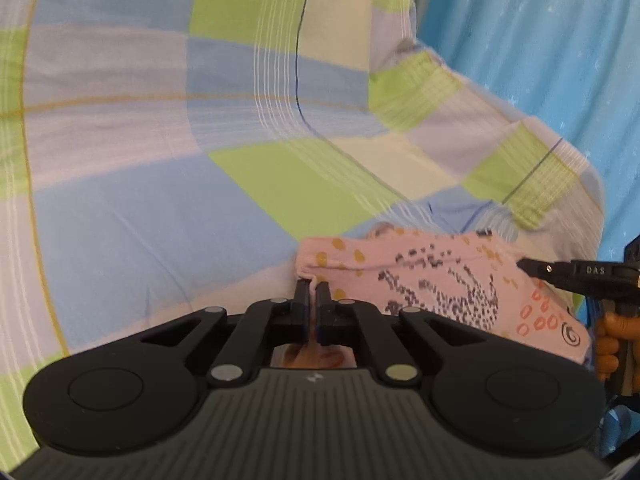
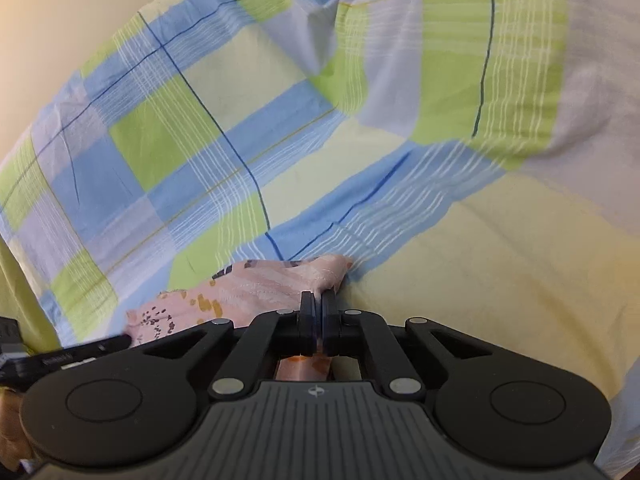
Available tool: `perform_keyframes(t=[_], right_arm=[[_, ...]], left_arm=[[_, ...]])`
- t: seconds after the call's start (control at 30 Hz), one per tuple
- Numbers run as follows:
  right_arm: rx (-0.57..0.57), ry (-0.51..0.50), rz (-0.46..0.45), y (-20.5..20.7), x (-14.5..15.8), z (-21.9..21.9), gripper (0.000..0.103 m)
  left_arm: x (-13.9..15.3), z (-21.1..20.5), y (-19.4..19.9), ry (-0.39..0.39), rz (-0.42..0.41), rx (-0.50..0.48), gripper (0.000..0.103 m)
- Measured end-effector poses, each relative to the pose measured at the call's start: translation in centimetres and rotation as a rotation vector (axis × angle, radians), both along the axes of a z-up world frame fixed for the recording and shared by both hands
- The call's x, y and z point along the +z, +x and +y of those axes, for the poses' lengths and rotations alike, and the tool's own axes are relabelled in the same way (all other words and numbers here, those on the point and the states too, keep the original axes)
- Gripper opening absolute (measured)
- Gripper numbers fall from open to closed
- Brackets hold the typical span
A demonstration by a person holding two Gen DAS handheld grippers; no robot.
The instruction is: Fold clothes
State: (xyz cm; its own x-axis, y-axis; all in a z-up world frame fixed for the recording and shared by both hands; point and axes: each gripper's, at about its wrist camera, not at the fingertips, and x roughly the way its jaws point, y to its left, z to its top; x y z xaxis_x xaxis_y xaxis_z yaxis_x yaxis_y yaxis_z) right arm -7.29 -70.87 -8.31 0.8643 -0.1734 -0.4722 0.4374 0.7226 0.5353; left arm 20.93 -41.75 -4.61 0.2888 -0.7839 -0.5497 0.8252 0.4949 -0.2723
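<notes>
Here both grippers, left (image 1: 312,290) and right (image 2: 319,300), jaws pinching pink garment (image 1: 432,280) corners; checked sheet (image 1: 160,200) beneath, blue curtain (image 1: 540,60) beside.

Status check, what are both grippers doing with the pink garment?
Left gripper shut on pink garment. Right gripper shut on its other edge. Garment over checked bedsheet. Nothing blocking.

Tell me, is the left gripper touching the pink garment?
Touching. In the left wrist view, the left gripper has its jaws closed on a corner of the pink garment, with pink fabric pinched between the fingertips.
</notes>
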Motion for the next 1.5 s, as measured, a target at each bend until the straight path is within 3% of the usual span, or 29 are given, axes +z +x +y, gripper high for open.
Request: perform_keyframes(t=[0.1,0.27,0.33,0.43,0.5,0.57,0.67,0.77,0.83,0.97,1.07,1.2,1.3,1.37,1.43,1.5], right_arm=[[-0.023,-0.021,-0.032,-0.5,0.7,-0.1,0.003],[-0.033,-0.062,0.052,-0.1,-0.3,0.3,0.005],[-0.064,-0.084,0.05,-1.0,0.0,0.3,0.015],[-0.089,-0.134,0.031,-2.0,1.0,1.0,0.017],[-0.075,-0.16,0.005,-2.4,1.8,1.8,0.017],[-0.017,-0.187,-0.019,-1.7,2.5,3.1,0.017],[0.12,-0.229,-0.024,0.5,3.1,4.9,0.017],[0.26,-0.291,0.067,3.3,2.7,6.3,0.017],[0.316,-0.327,0.124,4.7,2.0,6.8,0.017],[0.263,-0.386,0.176,5.6,1.1,6.1,0.012],[0.161,-0.332,0.15,3.9,1.7,4.7,0.019],[0.137,-0.277,0.066,-0.5,3.2,5.5,0.021],[0.169,-0.236,0.026,-3.2,3.9,7.4,0.022],[0.22,-0.26,0.051,-4.3,4.2,9.4,0.023],[0.25,-0.364,0.109,-5.0,4.9,11.6,0.024],[0.257,-0.583,0.21,-5.8,5.1,14.2,0.043]], left_arm=[[-0.1,-0.3,1.0,-0.025,0.019,0.015,0.0],[-1.2,-0.9,1.3,0.011,0.027,0.033,0.001],[-0.7,-0.1,1.4,0.007,0.032,0.083,0.003],[1.0,0.9,0.9,0.028,-0.026,0.131,0.004],[2.2,1.0,0.0,0.013,-0.038,0.107,0.004],[2.6,0.2,-1.0,-0.012,0.007,0.043,0.004],[1.7,-2.7,-2.3,0.041,0.057,-0.054,0.005],[-0.3,-5.2,-2.9,0.108,0.043,-0.067,0.005],[-0.7,-5.9,-2.6,0.091,0.035,-0.063,0.007],[-0.5,-6.6,-1.6,0.07,0.022,-0.035,0.012],[0.6,-5.9,-2.0,0.063,0.019,0.0,0.011],[2.3,-3.8,-5.7,0.095,-0.06,-0.078,0.012],[2.7,-2.6,-9.2,0.145,-0.142,-0.219,0.014],[2.4,-2.1,-11.1,0.191,-0.214,-0.305,0.017],[1.9,-1.5,-12.5,0.226,-0.29,-0.343,0.018],[1.8,-0.6,-13.4,0.236,-0.355,-0.377,0.02]])
